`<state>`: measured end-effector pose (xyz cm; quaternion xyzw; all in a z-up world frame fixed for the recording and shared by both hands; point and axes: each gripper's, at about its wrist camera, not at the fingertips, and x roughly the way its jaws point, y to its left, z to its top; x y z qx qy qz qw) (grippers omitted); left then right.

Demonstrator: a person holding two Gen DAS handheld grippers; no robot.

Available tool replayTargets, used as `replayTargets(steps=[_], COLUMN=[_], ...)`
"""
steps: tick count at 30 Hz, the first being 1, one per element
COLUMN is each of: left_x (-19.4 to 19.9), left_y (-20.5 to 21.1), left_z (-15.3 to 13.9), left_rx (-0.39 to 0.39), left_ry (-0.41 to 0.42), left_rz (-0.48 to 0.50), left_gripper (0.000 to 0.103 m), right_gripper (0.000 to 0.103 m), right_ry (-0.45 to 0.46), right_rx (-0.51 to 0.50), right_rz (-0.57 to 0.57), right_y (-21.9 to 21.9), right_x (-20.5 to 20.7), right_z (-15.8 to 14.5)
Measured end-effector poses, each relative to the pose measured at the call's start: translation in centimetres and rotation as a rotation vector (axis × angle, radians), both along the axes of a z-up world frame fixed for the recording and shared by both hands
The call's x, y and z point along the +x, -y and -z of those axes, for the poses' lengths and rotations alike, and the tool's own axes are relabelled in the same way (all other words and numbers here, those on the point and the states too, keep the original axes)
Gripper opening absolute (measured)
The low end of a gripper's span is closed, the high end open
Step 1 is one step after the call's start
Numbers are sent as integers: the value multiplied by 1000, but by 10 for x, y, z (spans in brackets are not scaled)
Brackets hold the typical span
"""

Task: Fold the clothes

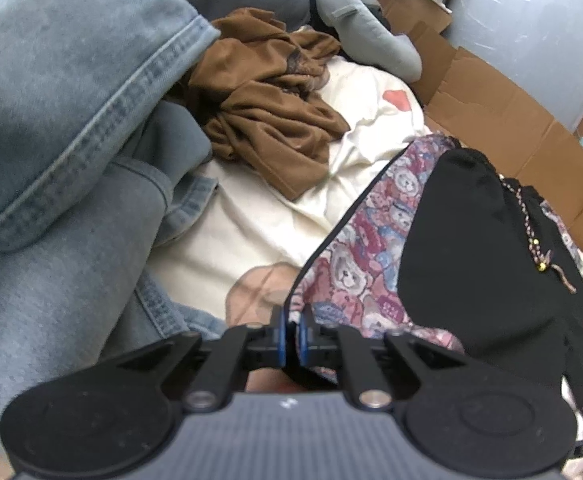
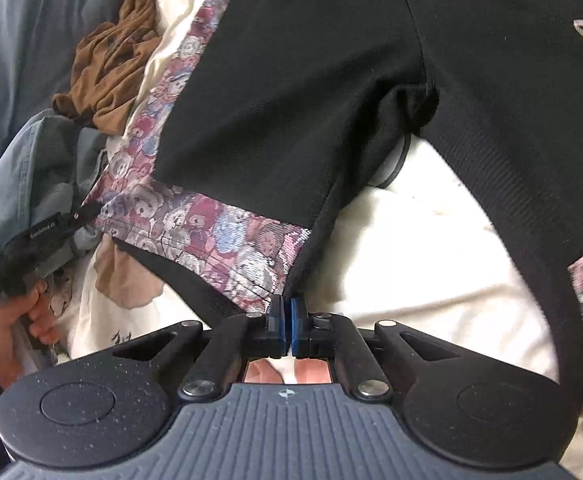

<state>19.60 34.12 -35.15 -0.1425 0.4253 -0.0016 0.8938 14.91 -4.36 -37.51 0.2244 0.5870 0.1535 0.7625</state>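
A black jacket with teddy-bear patterned trim (image 1: 375, 240) lies spread over cream fabric (image 1: 259, 216). In the left wrist view my left gripper (image 1: 293, 330) is shut on the patterned edge at the jacket's lower left, with a sliver of fabric showing between the blue pads (image 1: 280, 332). In the right wrist view the same jacket (image 2: 291, 80) fills the upper frame, its sleeve (image 2: 511, 152) running down to the right. My right gripper (image 2: 287, 320) is shut on the hem corner, where the black and patterned cloth meet the pads.
A crumpled brown garment (image 1: 275, 104) and blue denim (image 1: 71, 100) lie to the left. A grey cushion (image 1: 371, 24) and flattened cardboard (image 1: 503, 112) sit behind. A hand (image 2: 7, 328) shows at the lower left of the right wrist view, beside grey cloth (image 2: 31, 168).
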Motion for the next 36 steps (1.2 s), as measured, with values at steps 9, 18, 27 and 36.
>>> replayTargets(steps=[9, 18, 27, 36], left_x=[-4, -4, -2, -3], left_y=[2, -10, -16, -17], left_z=[-2, 11, 15, 14], left_rx=[-68, -56, -46, -57], left_ry=[-23, -46, -53, -48], left_rz=[-10, -55, -68, -75], left_gripper=[6, 6, 6, 6], right_gripper=[0, 0, 3, 39], right_ry=[45, -11, -58, -98], right_rx=[-106, -113, -79, 10], right_rz=[-72, -111, -124, 49], right_y=[5, -9, -12, 23], right_x=[-8, 2, 8, 10], right_z=[-40, -12, -2, 6])
